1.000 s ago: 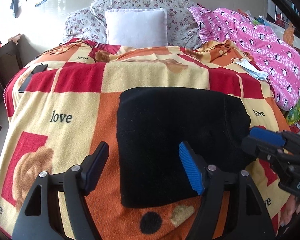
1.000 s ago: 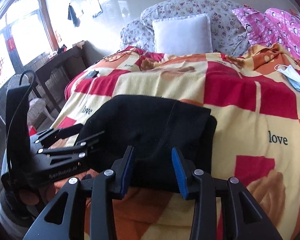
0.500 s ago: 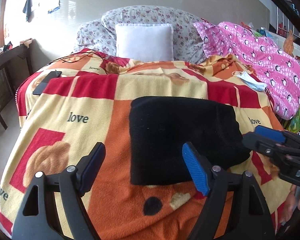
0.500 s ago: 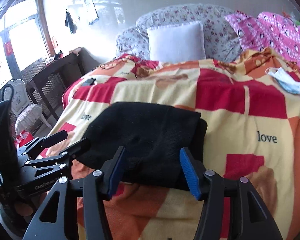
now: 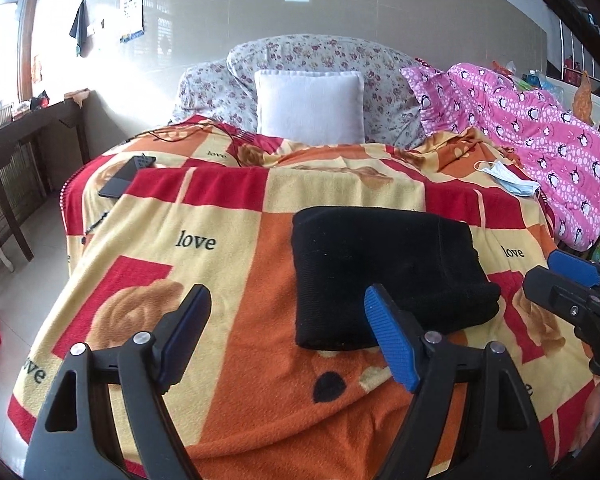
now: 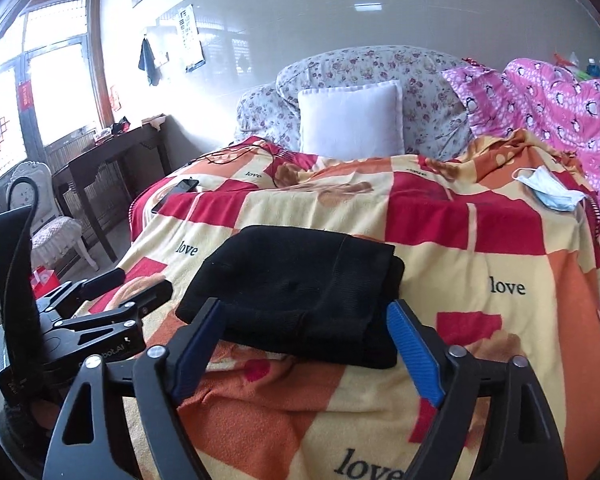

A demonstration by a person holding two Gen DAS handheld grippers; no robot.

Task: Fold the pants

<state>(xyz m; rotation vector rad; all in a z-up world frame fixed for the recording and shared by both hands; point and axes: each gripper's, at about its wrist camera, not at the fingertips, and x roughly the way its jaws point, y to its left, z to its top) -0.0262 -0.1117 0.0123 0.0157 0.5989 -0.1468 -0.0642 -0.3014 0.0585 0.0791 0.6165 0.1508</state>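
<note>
step: fold looks finished | pants (image 5: 384, 276) lie compact on bed blanket (image 5: 228, 264) | left gripper (image 5: 286, 334), right gripper (image 6: 306, 350): jaws apart, holding nothing | next: probably just withdraw

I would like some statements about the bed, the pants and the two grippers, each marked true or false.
1. The black pants lie folded on the blanket. True.
2. The left gripper is shut on the pants. False: its jaws stand open and hold nothing.
3. A face mask lies on the blanket near the pink quilt. True.
4. The white pillow lies on top of the pants. False: it stands at the head of the bed, far behind them.
5. The right gripper is open. True.
</note>
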